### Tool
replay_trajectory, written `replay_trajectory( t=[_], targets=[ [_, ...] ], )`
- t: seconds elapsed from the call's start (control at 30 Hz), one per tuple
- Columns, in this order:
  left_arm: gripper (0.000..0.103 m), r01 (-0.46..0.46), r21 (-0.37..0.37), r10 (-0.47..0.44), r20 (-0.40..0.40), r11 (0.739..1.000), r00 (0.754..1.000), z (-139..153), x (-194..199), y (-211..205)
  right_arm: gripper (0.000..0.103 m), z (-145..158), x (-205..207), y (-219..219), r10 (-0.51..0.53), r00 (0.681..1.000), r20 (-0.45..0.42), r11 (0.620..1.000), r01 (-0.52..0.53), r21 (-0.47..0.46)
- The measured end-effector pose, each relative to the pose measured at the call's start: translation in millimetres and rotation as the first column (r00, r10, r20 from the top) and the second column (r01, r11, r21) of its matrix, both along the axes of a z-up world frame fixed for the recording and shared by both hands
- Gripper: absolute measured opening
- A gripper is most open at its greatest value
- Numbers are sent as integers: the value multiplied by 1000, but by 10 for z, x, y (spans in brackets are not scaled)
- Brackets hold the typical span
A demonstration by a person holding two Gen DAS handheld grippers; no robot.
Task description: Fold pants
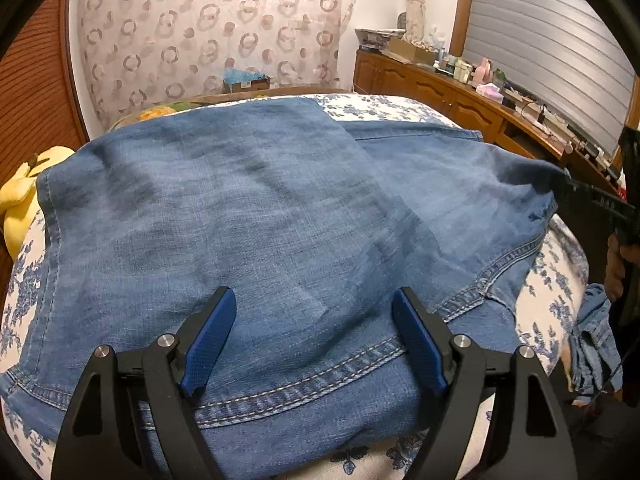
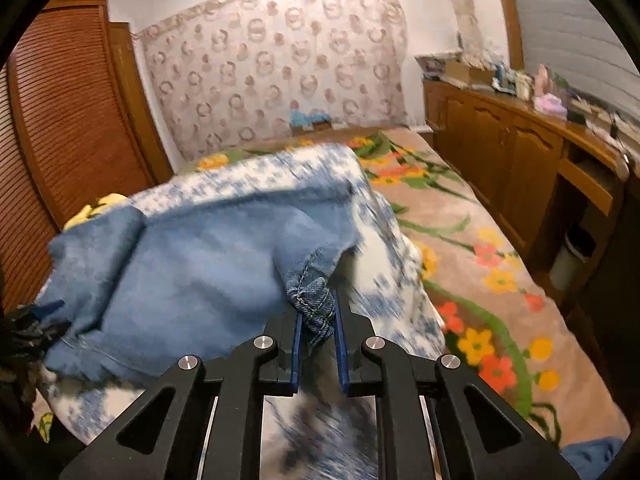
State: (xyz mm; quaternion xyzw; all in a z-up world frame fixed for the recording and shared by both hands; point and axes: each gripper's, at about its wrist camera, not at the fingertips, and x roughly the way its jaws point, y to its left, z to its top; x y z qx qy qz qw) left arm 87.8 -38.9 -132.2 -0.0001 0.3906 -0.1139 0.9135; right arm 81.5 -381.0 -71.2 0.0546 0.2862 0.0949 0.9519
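The bed [image 1: 552,280], under its blue-and-white floral cover, carries the pants [image 1: 248,216]: blue denim spread flat across it, one layer folded over another, the stitched waistband nearest me. My left gripper [image 1: 312,336] hovers over that waistband with its jaws wide and nothing between them. My right gripper [image 2: 316,312] has its jaws narrowed onto a stitched corner of the denim, pinching it clear of the cover; the cloth there is blurred. A cardboard box [image 1: 246,82] at the far wall holds something blue I cannot identify. Only the right wrist view shows the flowered rug [image 2: 480,248] beside the bed; only the left one shows the yellow plush [image 1: 24,196] at the bed's edge.
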Motion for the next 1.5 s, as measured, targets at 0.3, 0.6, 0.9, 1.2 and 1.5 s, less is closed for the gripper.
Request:
replay_trajectory(
  t=[0.3, 0.6, 0.9, 1.2, 1.5],
  targets=[
    [81, -37, -14, 38, 65, 999, 997, 278, -164, 182, 13, 636, -23, 614, 195, 971, 140, 981, -190, -48],
    [82, -94, -37, 99, 149, 995, 984, 587, -421, 550, 13, 1199, -117, 1482, 456, 856, 245, 889, -447, -93],
    [81, -134, -43, 139, 159, 990, 978, 637, -486, 780, 27, 1061, 120, 1890, 596, 794, 119, 802, -581, -139],
    [81, -131, -51, 137, 147, 990, 980, 596, -445, 811, 44, 988, 402, 1888, 575, 816, 52, 811, -561, -167],
    [82, -113, -28, 116, 108, 993, 987, 440, -259, 757, 53, 723, 128, 2012, 508, 861, 23, 853, -499, -153]
  ],
)
